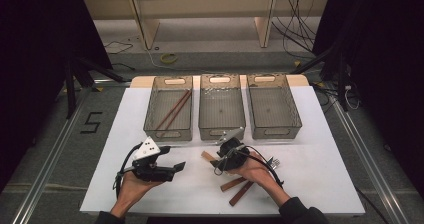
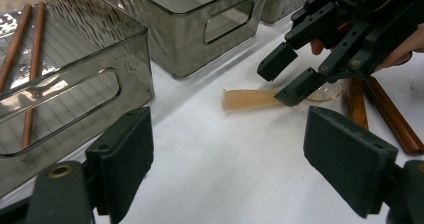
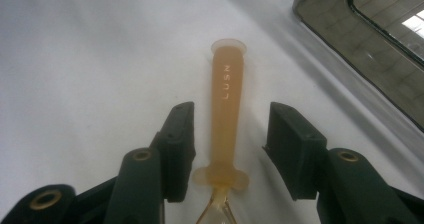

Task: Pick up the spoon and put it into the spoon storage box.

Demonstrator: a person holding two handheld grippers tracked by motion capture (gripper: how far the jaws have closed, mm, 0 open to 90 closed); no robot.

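Now the right gripper point(image 3: 229, 146) straddles the amber spoon handle point(image 3: 226, 114) lying on the white table point(image 3: 90, 59), at six o'clock of the middle bin point(image 1: 222, 106), jaws apart and not yet touching, probably to lift it, while the left gripper point(image 1: 176, 168) waits open.

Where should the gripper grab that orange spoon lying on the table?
Probably on the straight orange handle of the spoon, coming down from above. It lies flat on the white table, and the handle is narrow with even sides. The right gripper already has one jaw on each side of it, not yet touching.
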